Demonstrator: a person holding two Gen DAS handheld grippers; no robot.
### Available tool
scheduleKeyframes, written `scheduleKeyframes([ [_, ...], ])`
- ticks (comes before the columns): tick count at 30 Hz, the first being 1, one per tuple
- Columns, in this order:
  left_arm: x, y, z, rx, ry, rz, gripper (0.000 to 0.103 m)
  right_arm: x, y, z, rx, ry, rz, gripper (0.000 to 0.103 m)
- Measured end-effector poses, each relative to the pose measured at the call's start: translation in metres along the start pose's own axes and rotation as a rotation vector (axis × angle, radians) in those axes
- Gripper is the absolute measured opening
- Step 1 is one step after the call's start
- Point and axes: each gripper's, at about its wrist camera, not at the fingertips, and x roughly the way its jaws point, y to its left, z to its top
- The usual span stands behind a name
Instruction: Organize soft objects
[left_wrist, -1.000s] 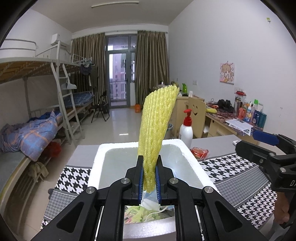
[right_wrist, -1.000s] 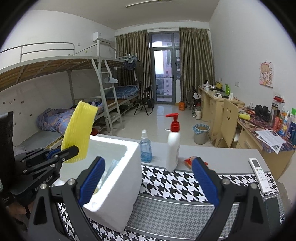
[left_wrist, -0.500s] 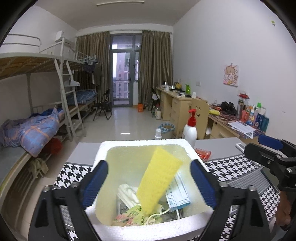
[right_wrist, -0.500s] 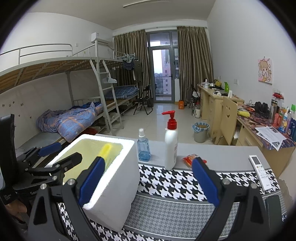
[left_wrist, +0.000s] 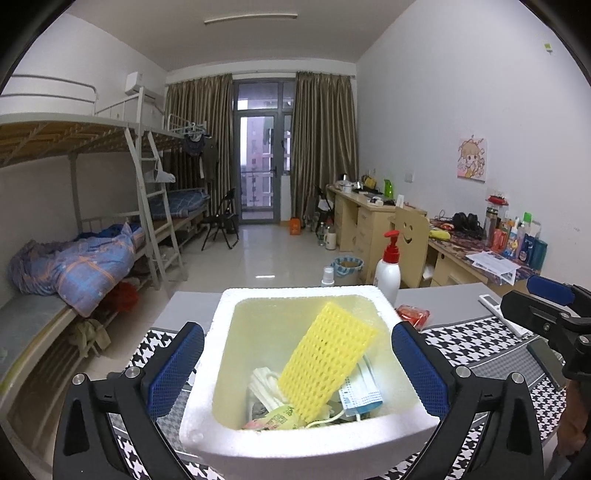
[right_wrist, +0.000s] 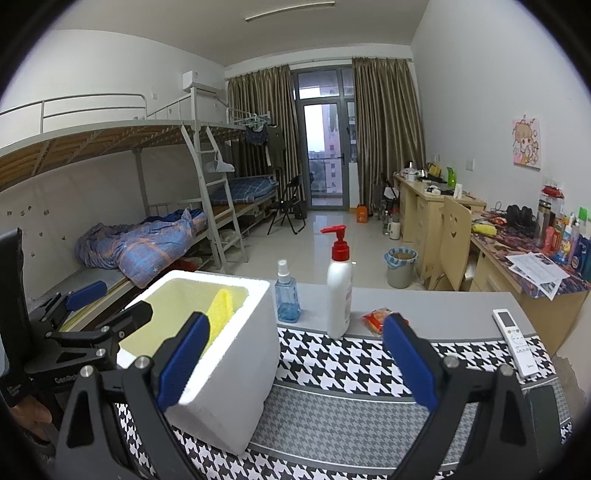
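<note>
- Foam net (left_wrist: 327, 362) leans inside the white box (left_wrist: 295, 443), resting on a face mask (left_wrist: 360, 391) and wrappers
- Likely light, soft and springy; its upper free end looks best to pinch
- Long axis tilts, top toward the far right corner
- Left gripper (left_wrist: 295, 365) stands wide, empty; right gripper (right_wrist: 295, 354) likewise
</note>
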Motion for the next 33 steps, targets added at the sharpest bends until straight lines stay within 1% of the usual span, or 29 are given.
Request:
scheduleKeyframes([
  [4, -0.012, -0.004, -0.001, -0.005, -0.025, -0.004, 0.102, -0.010, 0.001, -0.002, -0.005, -0.014, -0.001, 0.097],
  [11, -0.031, -0.010, -0.004, 0.004, -0.046, -0.003, 0.102, -0.027, 0.001, -0.008, -0.008, -0.037, -0.005, 0.097],
  [16, -0.043, -0.015, -0.007, 0.004, -0.060, -0.002, 0.102, -0.041, 0.002, -0.016, -0.017, -0.065, 0.005, 0.100],
  [18, -0.049, -0.017, -0.008, 0.003, -0.065, -0.006, 0.102, -0.048, 0.003, -0.019, -0.027, -0.081, -0.001, 0.102],
  [20, -0.053, -0.018, -0.009, -0.003, -0.073, -0.008, 0.102, -0.054, 0.005, -0.022, -0.041, -0.100, -0.008, 0.102],
  [24, -0.059, -0.025, -0.012, 0.012, -0.083, -0.013, 0.102, -0.058, 0.008, -0.028, -0.043, -0.111, -0.031, 0.102],
  [33, -0.074, -0.029, -0.021, -0.001, -0.101, -0.025, 0.102, -0.072, 0.011, -0.032, -0.057, -0.132, -0.014, 0.102],
])
